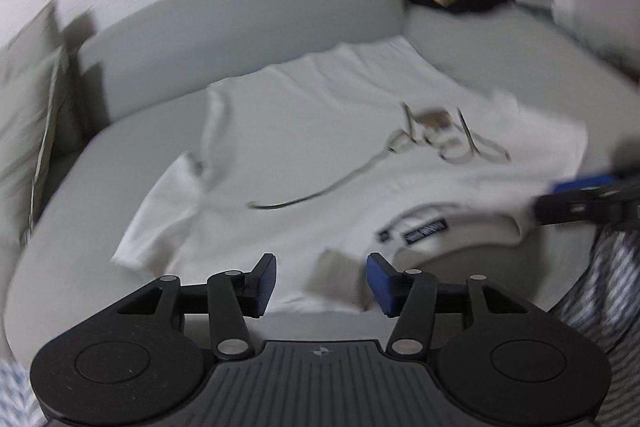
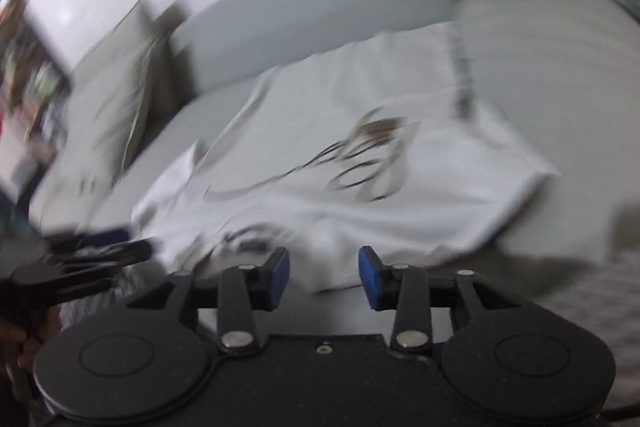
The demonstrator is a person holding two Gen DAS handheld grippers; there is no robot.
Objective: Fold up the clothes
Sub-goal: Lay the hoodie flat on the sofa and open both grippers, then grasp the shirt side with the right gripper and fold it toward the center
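Here the left tool (image 1: 321, 281) hovers low over the near hem of a white T-shirt (image 1: 320, 155) spread flat on a grey sofa (image 1: 240, 11), fingers parted and empty. The right tool (image 2: 323, 277) likewise hangs released near the collar; the neck label (image 1: 426, 230) is unreadable.

1. White T-shirt (image 1: 320, 163) lies spread on grey sofa (image 1: 500, 51), collar at 5 o'clock.
2. Left tongs (image 1: 321, 281) gaping, empty, at shirt's near edge.
3. Right tongs (image 1: 580, 199) enter at 3 o'clock; image blurred.
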